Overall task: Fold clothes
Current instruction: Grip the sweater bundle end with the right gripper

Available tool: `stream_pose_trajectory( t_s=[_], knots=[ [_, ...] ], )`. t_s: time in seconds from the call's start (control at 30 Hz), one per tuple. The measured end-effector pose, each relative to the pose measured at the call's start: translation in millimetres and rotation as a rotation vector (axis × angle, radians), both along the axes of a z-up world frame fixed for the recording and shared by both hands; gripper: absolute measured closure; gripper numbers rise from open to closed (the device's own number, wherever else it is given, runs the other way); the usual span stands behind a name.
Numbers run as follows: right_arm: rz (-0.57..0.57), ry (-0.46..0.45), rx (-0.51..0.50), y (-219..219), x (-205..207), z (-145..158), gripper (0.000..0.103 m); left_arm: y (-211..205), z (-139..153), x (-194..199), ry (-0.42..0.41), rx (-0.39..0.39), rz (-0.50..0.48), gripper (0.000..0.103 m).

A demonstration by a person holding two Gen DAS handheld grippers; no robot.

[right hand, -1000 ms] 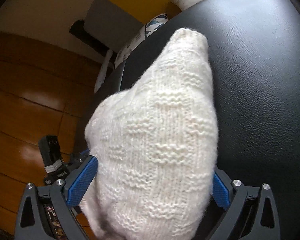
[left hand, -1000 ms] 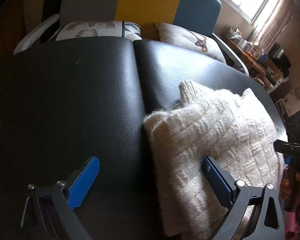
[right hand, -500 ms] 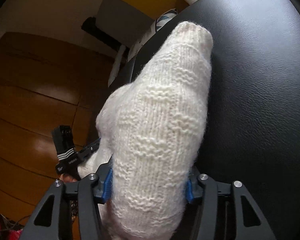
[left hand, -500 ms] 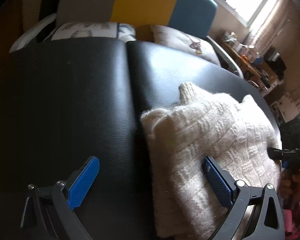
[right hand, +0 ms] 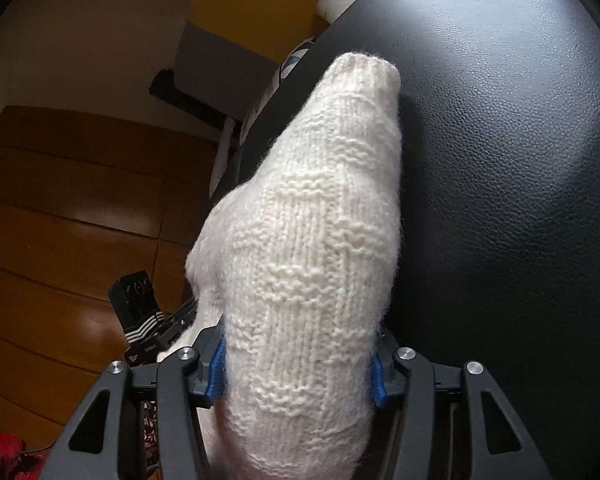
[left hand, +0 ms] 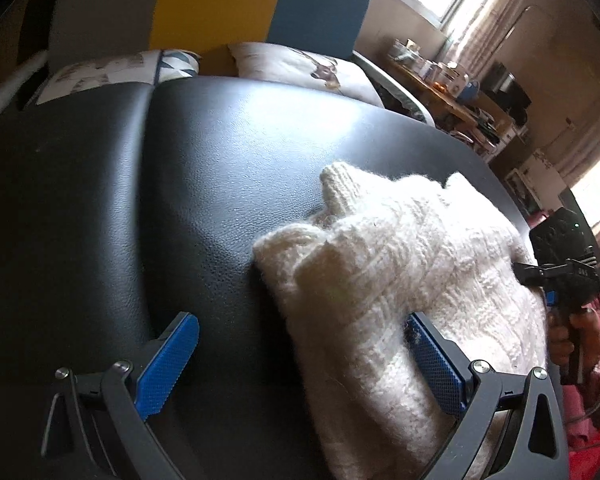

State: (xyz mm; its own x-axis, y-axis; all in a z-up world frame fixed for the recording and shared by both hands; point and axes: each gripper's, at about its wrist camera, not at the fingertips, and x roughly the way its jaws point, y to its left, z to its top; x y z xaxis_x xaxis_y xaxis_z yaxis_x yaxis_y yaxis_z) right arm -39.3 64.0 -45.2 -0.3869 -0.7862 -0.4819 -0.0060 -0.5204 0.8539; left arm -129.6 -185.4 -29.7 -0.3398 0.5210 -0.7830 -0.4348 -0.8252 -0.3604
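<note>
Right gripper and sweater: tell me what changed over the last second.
The right gripper closed from wide open onto the white sweater, pinching its folded sleeve. The left gripper stayed open, one finger against the sweater; the bundle stayed on the black cushion.

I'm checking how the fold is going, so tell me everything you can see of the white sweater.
The sweater is a cream, fuzzy chunky knit with raised textured bands. It lies bundled in thick folds on the black leather cushion, near its edge. One ribbed cuff points away across the cushion. The right gripper is shut on a thick roll of it, blue pads pressing both sides. The left gripper stands open, one pad against the knit, the other over bare cushion.
</note>
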Motion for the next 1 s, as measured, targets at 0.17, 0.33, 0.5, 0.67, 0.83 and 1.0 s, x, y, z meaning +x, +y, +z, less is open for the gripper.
stream_pose_trajectory(
  t_s=[0.17,0.33,0.5,0.67,0.83,1.0],
  knots=[
    [0.008,-0.002,-0.019,-11,-2,0,0.049,1,1,-7,-0.03,0.027,-0.065,0.0],
    [0.017,0.0,-0.037,-17,10,-1,0.05,17,5,-8,-0.054,0.049,-0.17,0.0],
    [0.015,0.006,-0.048,-43,5,-3,0.05,36,3,-5,-0.002,0.039,-0.237,0.0],
    [0.012,0.012,-0.06,-53,1,2,0.05,37,3,-9,-0.031,0.049,-0.211,0.0],
    [0.017,0.017,-0.067,-28,11,2,0.05,31,3,-9,-0.039,0.04,-0.227,0.003],
    [0.014,0.019,-0.074,-16,14,0,0.05,30,5,-6,-0.057,0.075,-0.248,0.033]
  ],
)
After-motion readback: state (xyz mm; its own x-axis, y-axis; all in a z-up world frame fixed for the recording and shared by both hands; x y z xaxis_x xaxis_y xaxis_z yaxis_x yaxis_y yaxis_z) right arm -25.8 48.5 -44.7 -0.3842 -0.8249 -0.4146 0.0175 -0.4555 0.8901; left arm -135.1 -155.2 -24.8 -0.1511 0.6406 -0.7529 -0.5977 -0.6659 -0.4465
